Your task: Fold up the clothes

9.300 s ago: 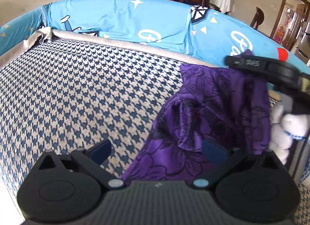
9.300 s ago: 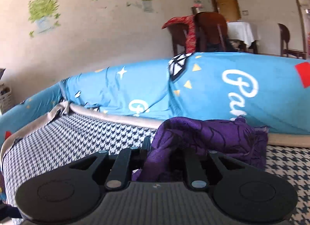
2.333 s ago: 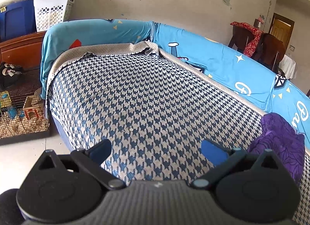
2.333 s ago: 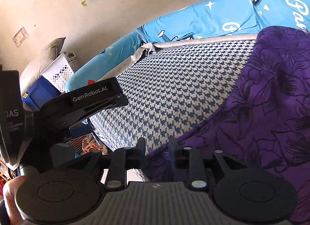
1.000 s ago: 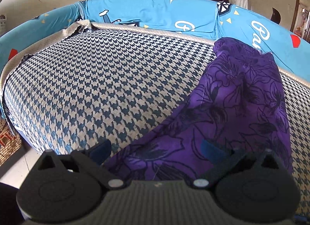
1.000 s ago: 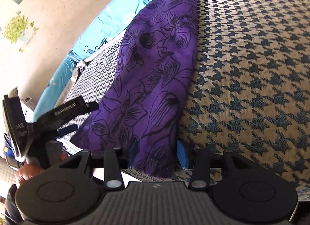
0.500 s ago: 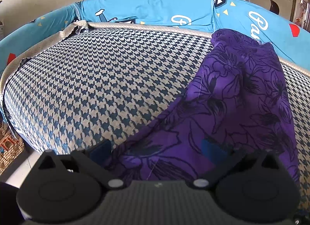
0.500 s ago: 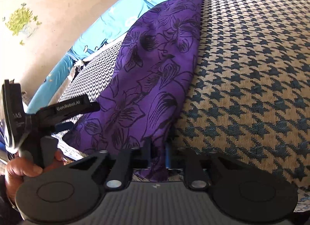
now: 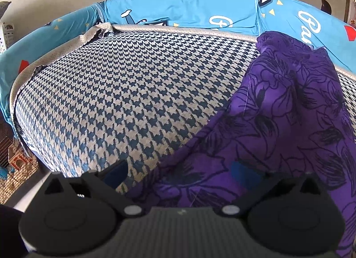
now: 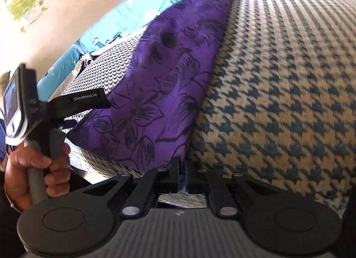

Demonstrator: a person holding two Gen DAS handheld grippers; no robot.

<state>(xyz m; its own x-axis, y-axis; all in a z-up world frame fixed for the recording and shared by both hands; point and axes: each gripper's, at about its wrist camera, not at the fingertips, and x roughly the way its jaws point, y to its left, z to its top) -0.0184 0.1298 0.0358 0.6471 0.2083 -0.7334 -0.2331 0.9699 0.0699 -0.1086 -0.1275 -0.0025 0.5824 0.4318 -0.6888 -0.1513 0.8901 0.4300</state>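
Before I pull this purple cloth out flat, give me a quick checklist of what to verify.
1. Right tool shut on the purple cloth corner: ok, its fingers are together on the hem.
2. Left tool gripping: not ok, wide open over the near edge.
3. Cloth flat: not ok, it lies bunched in a long narrow strip.
4. Houndstooth cushion free to the cloth's left: ok.
5. Far end clear of the blue sofa back: cannot tell.
6. Hand on the left tool's handle: ok.
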